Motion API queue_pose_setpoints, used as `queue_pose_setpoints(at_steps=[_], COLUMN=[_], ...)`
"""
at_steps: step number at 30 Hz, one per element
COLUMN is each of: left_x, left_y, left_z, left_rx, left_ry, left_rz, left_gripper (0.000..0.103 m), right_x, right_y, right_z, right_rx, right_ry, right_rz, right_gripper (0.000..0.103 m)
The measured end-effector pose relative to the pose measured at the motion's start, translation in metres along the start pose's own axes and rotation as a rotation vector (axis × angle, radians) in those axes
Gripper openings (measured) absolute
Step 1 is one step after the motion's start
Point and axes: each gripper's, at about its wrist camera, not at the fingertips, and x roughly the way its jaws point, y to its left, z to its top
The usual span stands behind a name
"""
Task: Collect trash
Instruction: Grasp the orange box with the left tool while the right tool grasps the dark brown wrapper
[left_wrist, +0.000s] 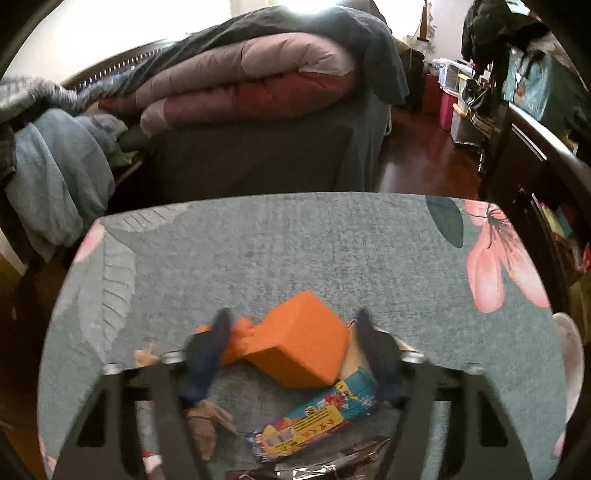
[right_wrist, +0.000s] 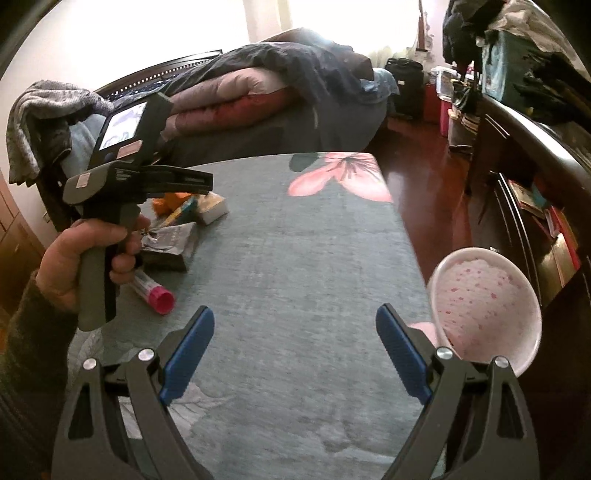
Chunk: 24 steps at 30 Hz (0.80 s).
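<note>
In the left wrist view my left gripper (left_wrist: 293, 350) is open, its blue fingers on either side of an orange box (left_wrist: 301, 349) lying on the grey floral table (left_wrist: 295, 251). Below the box lie a colourful wrapper (left_wrist: 317, 424), crumpled brown paper (left_wrist: 205, 428) and a dark foil packet (left_wrist: 314, 470). In the right wrist view my right gripper (right_wrist: 295, 347) is open and empty over the table's near part (right_wrist: 295, 277). The left gripper's body (right_wrist: 122, 192) shows there above the trash pile (right_wrist: 184, 210), with a silver packet (right_wrist: 170, 243) and a pink-capped tube (right_wrist: 153, 293) nearby.
A pink-speckled white bin (right_wrist: 487, 310) stands off the table's right edge. A bed with folded quilts (left_wrist: 251, 85) lies behind the table. Dark cabinets (right_wrist: 535, 184) line the right side, with red wooden floor (right_wrist: 436, 173) between.
</note>
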Motion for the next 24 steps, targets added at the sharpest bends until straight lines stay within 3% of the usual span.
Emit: queue_pose_setpoints(at_steps=[3,10,15,24], left_x=[-0.004,-0.037,-0.077,-0.116], left_y=[0.006,0.049,0.078,0.12], left_z=[-0.002,-0.01,-0.02,-0.039], left_rx=[0.008,-0.097,-0.127,-0.159], left_ry=[-0.004,-0.061,-0.136,-0.214], left_rz=[-0.06,-0.231,-0.279,-0.285], left_gripper=[0.053,0.053,0.053,0.053], right_x=[0.002,0.008,0.021,0.083], right_y=[0.016,0.059,0.078,0.116], right_z=[0.006,0.012,0.027,0.052], right_rx=[-0.019,-0.081,-0.069,-0.04], right_ry=[0.0,-0.007,-0.011,0.1], right_rz=[0.025,0.054,0.096,0.159], right_gripper=[0.09,0.09,0.09,0.092])
